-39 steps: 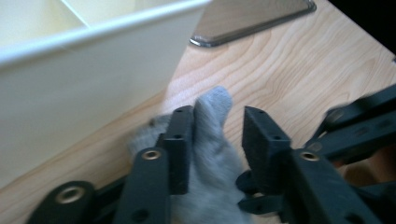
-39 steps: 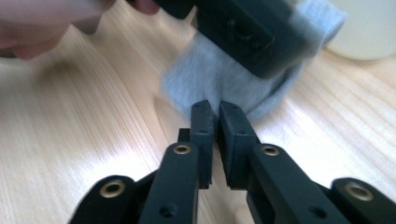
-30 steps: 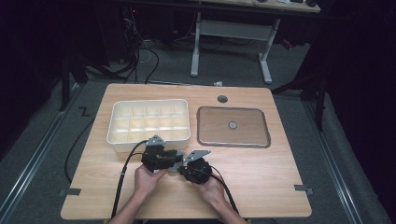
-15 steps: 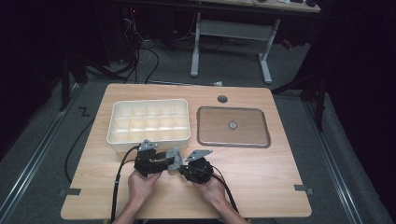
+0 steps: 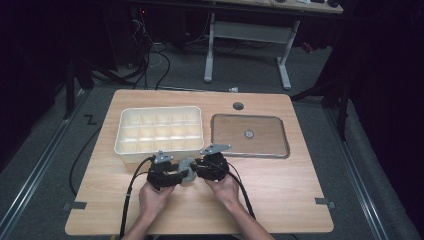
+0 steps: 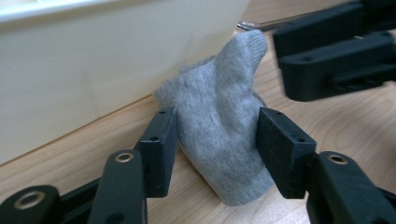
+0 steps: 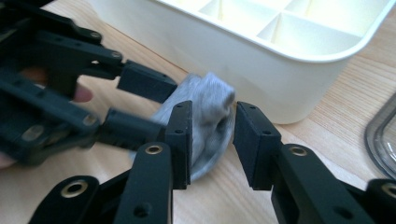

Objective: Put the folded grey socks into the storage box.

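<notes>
Two pairs of black fingers meet around one small grey sock (image 6: 219, 135) on the wooden surface (image 5: 280, 190). Seen from the left gripper view, the left gripper (image 6: 212, 140) has its fingers on either side of the sock's bunched body; they have just been opening, and whether the pads still touch the cloth is hard to tell, though the sock sits on the wood under its own weight. Seen from the right gripper view, the right gripper (image 7: 212, 135) has also just been opening: the sock (image 7: 205, 121) lies against the left finger and a clear gap shows on the other side, so nothing is pinched.

From the high view, the left gripper (image 5: 181, 176) and the right gripper (image 5: 196, 170) point at each other with the sock (image 5: 187, 171) between them, just beside the near wall of the cream compartment tray (image 5: 160, 131). A clear lid (image 5: 250, 136) lies flat to the tray's right.
</notes>
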Action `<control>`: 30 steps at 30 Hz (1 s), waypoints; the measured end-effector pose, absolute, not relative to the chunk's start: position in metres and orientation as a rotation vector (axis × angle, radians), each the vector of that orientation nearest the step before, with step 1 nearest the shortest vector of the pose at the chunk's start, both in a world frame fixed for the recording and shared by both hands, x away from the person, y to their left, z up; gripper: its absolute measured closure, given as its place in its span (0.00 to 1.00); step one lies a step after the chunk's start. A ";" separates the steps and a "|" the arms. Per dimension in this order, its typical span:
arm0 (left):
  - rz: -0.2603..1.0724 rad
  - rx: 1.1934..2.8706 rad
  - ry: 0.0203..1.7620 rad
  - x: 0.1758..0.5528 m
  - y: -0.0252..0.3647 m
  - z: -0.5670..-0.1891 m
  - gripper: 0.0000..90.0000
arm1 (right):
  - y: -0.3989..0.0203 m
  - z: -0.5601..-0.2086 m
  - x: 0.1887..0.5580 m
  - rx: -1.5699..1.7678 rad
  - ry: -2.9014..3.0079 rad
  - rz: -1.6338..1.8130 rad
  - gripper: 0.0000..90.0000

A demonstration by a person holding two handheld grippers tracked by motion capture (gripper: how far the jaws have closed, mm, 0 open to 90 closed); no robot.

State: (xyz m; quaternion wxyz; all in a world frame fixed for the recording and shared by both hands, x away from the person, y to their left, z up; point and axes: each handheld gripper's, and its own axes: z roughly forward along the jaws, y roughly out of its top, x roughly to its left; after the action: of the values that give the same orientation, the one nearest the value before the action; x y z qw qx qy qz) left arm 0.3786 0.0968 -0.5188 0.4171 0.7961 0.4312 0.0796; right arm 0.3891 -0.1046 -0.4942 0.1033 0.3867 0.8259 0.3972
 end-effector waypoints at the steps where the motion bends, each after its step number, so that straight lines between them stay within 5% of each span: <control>1: 0.200 2.003 1.077 0.379 0.096 -0.519 0.53 | -0.103 -0.496 0.391 1.148 2.438 1.172 0.74; 30: 0.037 1.972 1.089 0.390 0.102 -0.524 0.48 | -0.107 -0.524 0.405 1.222 2.494 1.127 0.77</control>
State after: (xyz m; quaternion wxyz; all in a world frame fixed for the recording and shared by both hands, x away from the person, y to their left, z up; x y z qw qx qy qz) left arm 0.3895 0.1025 -0.5236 0.4299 0.7902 0.4364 0.0148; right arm 0.4050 -0.1073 -0.5241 0.0722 0.4067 0.8299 0.3751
